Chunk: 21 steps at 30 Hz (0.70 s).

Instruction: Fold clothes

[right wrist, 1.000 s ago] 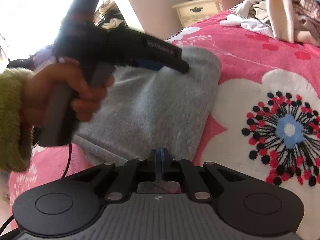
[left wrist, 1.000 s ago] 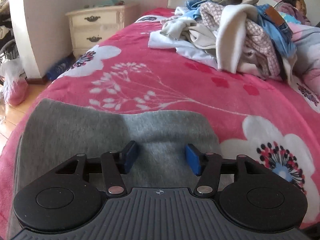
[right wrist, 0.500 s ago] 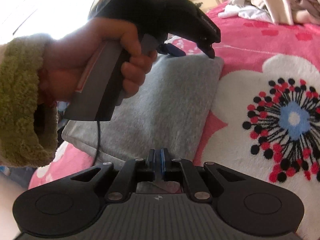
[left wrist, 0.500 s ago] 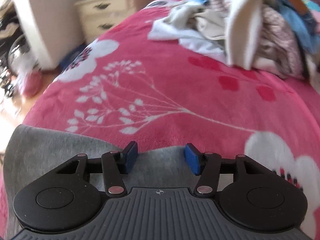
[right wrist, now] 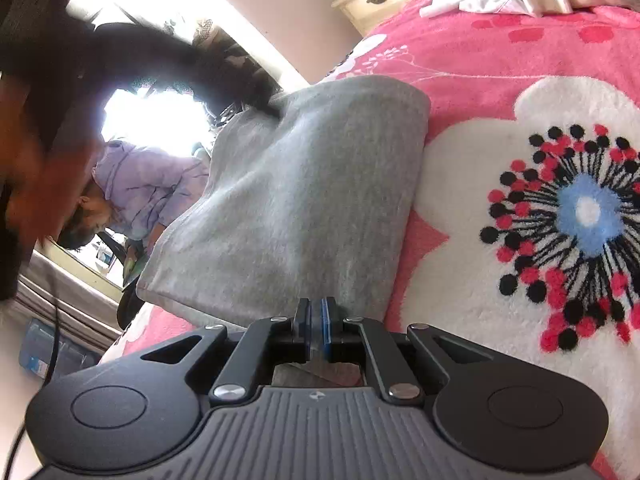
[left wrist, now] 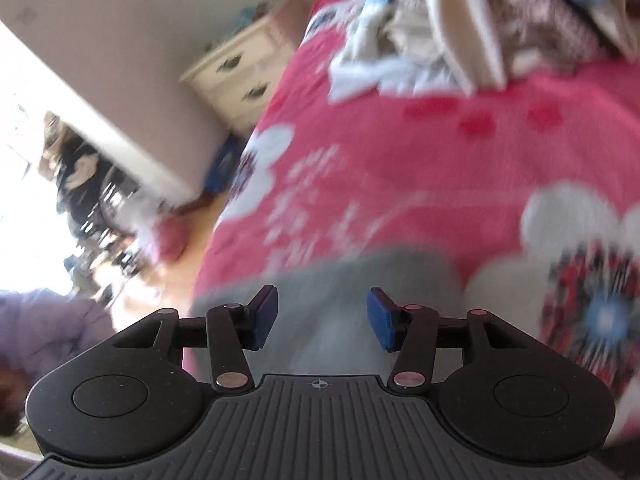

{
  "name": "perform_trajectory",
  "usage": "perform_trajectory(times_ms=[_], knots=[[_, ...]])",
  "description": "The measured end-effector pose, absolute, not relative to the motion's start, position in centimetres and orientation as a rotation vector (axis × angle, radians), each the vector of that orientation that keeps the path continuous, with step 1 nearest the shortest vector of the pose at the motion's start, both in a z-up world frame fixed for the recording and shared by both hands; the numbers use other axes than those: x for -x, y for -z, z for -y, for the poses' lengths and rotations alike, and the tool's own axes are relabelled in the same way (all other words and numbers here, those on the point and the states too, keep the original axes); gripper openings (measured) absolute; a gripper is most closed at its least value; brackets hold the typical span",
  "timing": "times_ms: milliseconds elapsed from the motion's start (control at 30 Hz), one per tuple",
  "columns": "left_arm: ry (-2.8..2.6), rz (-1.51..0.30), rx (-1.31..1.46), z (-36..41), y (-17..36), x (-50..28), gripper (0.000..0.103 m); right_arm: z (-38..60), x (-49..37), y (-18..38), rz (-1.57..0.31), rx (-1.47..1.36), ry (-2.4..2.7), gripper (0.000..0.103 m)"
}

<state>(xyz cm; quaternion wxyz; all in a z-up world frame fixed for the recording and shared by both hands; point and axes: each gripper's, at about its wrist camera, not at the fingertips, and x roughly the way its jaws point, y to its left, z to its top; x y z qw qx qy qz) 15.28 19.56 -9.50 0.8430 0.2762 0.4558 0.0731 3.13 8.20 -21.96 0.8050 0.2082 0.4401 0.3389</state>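
A folded grey garment lies on the pink flowered bedspread. My right gripper is shut on its near edge, the blue pads pressed together. The left gripper is open over the far part of the same grey garment, with nothing between its blue pads. That view is motion-blurred and tilted. In the right wrist view the left gripper is a dark blur at upper left, its tip at the garment's far left corner.
A pile of unfolded clothes sits further up the bed. A cream nightstand stands beside the bed against the wall. A person in a lilac jacket is off the bed's left side, with clutter on the floor there.
The left gripper has swung and tilted toward the garment's left side, still open, its view now blurred. The right gripper stays shut on the garment's near edge.
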Motion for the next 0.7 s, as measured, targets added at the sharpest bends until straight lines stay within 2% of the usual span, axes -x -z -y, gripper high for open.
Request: perform_trajectory(times_ms=[133, 200, 367, 567, 700], knots=[[-0.23, -1.053, -0.58, -22.1, 11.0, -12.1, 0.051, -8.2, -3.3, 21.6, -0.927, -0.413, -0.722, 0.005], [-0.248, -1.068, -0.552, -23.0, 11.7, -11.4, 0.051, -7.8, -3.4, 20.9, -0.894, -0.391, -0.694, 0.01], [-0.286, -1.1, -0.474, -25.1, 13.3, -9.6, 0.054, -6.6, -5.3, 18.6, -0.809, -0.361, -0.6, 0.01], [-0.274, -1.094, -0.384, -26.5, 12.7, -9.7, 0.058, -9.2, -9.3, 18.4, -0.802, -0.283, -0.57, 0.01], [-0.25, -1.09, -0.353, -27.2, 12.8, -9.7, 0.058, -11.5, -11.3, 20.4, -0.878, -0.192, -0.551, 0.006]])
